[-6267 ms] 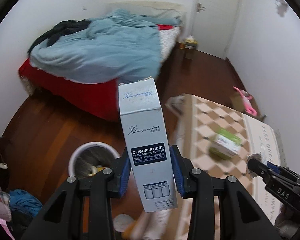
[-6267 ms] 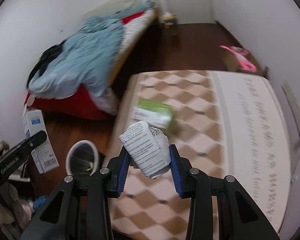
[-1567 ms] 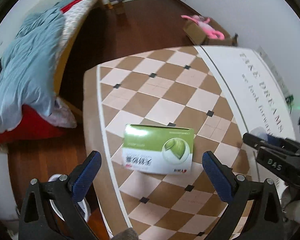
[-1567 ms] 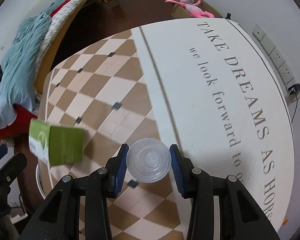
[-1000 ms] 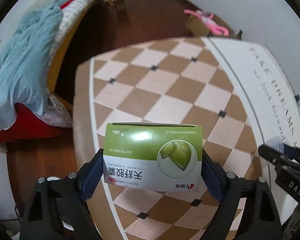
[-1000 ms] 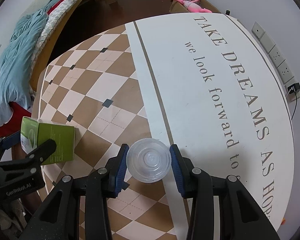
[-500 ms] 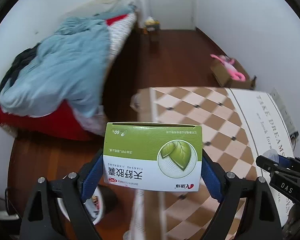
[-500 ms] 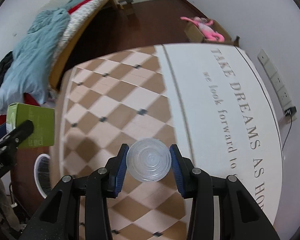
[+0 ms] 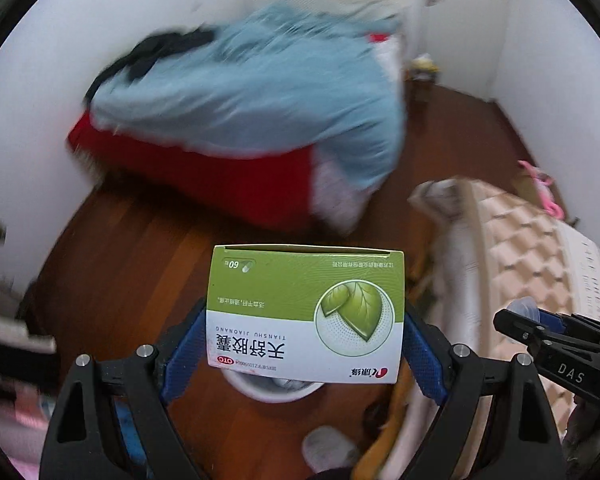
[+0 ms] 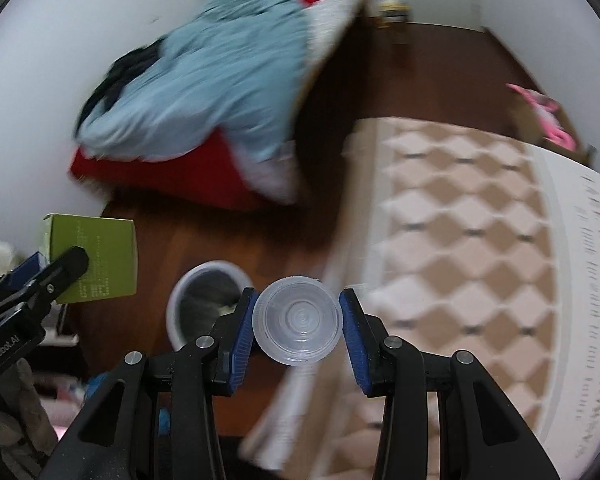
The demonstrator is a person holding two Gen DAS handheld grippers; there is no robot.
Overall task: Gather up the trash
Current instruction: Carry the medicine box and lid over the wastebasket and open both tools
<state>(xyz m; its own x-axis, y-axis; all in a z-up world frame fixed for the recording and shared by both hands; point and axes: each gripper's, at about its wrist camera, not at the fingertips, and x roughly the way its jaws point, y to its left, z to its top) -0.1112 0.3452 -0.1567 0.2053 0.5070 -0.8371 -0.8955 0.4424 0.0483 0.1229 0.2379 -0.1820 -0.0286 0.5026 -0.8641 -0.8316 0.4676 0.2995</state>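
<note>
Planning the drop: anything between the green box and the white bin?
Nothing visible. The left gripper holds the green box in open air over the white bin, whose mouth is uncovered.

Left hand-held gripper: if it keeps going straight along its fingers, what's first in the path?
Probably the white trash bin on the wooden floor, peeking out right under the green medicine box that the left hand-held gripper holds. Depth is unclear in fisheye.
</note>
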